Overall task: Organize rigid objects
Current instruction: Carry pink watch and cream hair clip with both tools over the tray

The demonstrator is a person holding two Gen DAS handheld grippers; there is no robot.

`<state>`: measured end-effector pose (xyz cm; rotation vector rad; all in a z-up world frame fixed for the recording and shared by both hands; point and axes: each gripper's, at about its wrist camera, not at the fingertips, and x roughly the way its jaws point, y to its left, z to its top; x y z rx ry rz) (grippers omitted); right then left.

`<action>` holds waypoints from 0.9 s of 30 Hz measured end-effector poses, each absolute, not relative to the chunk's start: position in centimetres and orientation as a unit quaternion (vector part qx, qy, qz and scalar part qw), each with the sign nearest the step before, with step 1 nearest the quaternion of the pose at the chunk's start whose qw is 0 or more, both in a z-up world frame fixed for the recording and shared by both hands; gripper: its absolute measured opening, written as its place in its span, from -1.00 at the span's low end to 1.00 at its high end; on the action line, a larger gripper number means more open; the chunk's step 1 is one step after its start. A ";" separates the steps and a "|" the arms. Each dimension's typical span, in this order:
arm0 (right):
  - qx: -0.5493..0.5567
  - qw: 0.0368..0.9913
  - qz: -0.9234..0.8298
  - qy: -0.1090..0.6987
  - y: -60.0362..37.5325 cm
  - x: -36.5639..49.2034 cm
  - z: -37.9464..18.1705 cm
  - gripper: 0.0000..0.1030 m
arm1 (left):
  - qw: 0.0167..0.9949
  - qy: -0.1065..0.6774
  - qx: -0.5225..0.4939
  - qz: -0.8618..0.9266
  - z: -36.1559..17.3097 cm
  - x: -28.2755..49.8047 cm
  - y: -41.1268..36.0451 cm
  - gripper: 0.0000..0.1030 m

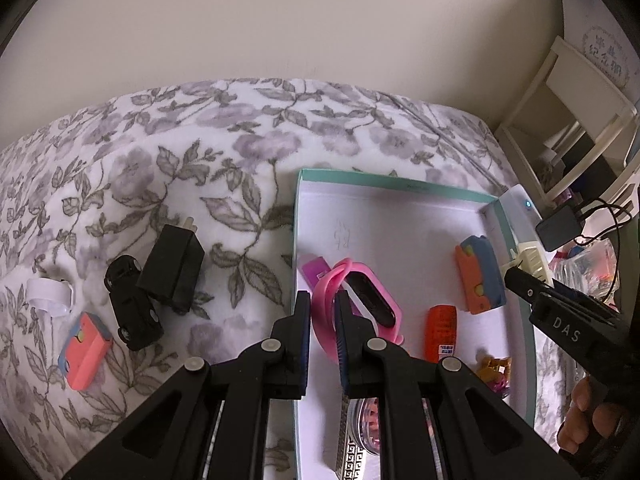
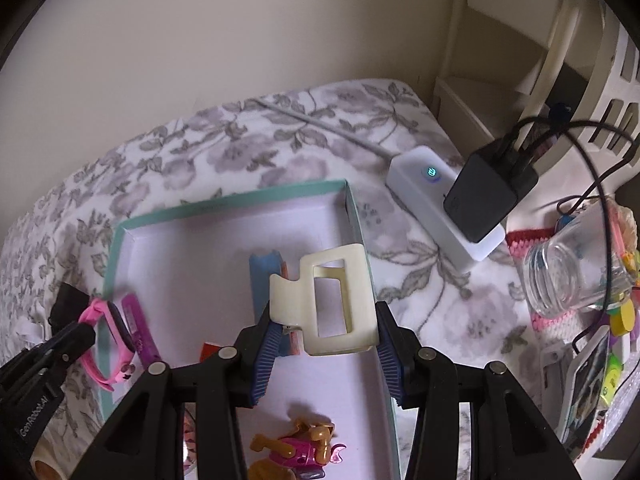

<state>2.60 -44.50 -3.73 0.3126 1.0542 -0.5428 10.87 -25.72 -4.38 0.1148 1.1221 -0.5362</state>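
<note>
Your right gripper (image 2: 324,344) clamps the cream hair claw clip (image 2: 330,304) above the teal box's right wall (image 2: 356,216) — poised to drop in — while your left gripper (image 1: 322,320) pinches the pink watch's strap (image 1: 326,300) at the box's left edge.

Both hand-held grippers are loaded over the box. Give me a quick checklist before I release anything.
1. Right hand-held gripper shut on the cream hair claw clip: ok, pads grip both sides.
2. Clip over the teal-rimmed box: cannot tell; it hangs at the right wall.
3. Left hand-held gripper shut on the pink watch strap: ok.
4. Watch inside the box: ok, over its left edge area.
5. Landing spot under the clip: not ok; the blue-orange toy lies just beneath.
6. Items left on the blanket: not ok; black charger, toy car remain.
</note>
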 end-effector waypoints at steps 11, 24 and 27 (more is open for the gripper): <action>0.141 0.813 -0.237 0.512 -43.5 3.3 -5.2 -0.06 | 0.805 0.537 0.064 -0.245 -5.6 10.9 -26.0 -0.77; 0.144 0.801 -0.228 0.534 -43.1 3.9 -7.0 -0.06 | 0.795 0.551 0.075 -0.242 -6.7 10.8 -26.2 -0.77; 0.143 0.801 -0.228 0.535 -43.0 4.0 -7.1 -0.06 | 0.793 0.554 0.079 -0.241 -7.1 10.7 -26.3 -0.77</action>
